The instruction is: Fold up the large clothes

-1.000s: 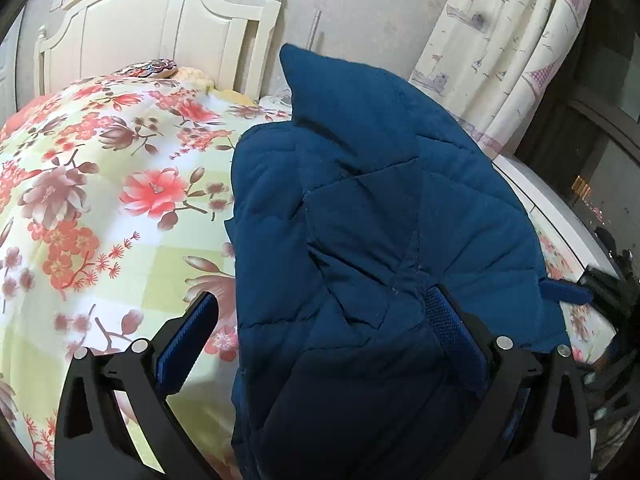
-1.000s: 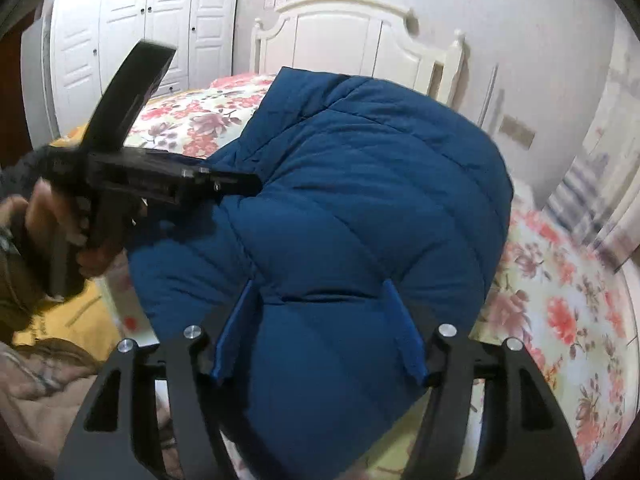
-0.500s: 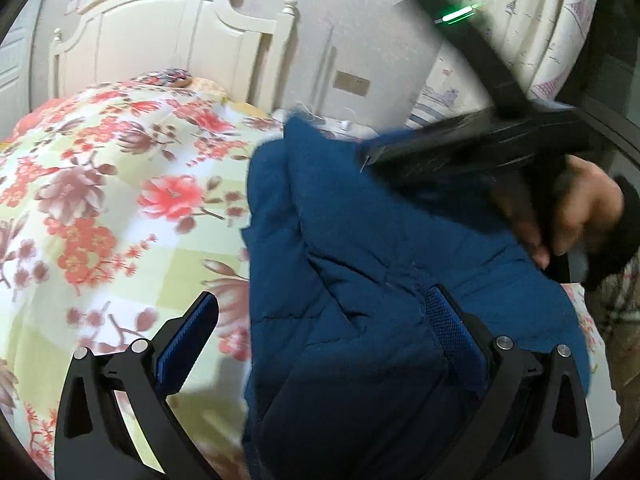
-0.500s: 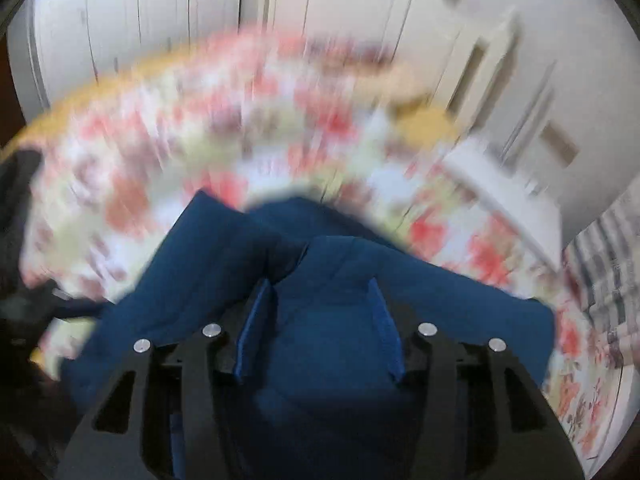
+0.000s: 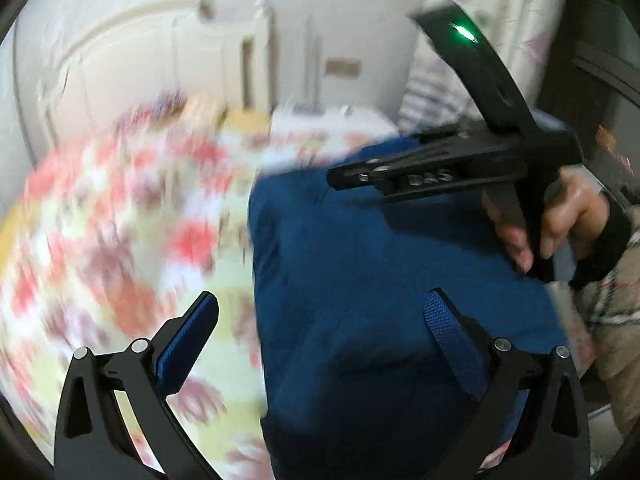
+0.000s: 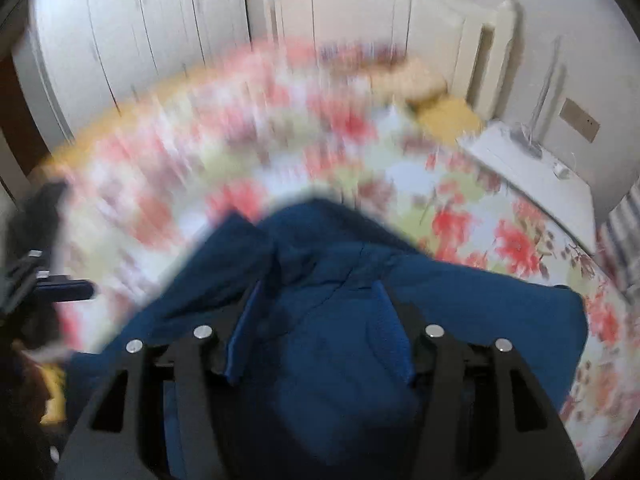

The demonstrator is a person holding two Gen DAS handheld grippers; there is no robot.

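While the right gripper (image 6: 318, 326), jaws opening, pinches the blue jacket (image 6: 340, 360) over the bed (image 6: 280, 152), the left gripper (image 5: 320, 344) gapes wide.

Blue quilted jacket (image 6: 332, 360) between the opening right claw (image 6: 318, 334), above blurred floral bedspread (image 6: 460, 200).

The jacket (image 5: 360, 280) lies on the bed (image 5: 120, 240), at its near right side. The headboard (image 6: 360, 12) stands at the far end. A wardrobe (image 6: 140, 40) is left of the bed, a nightstand (image 6: 532, 176) right.
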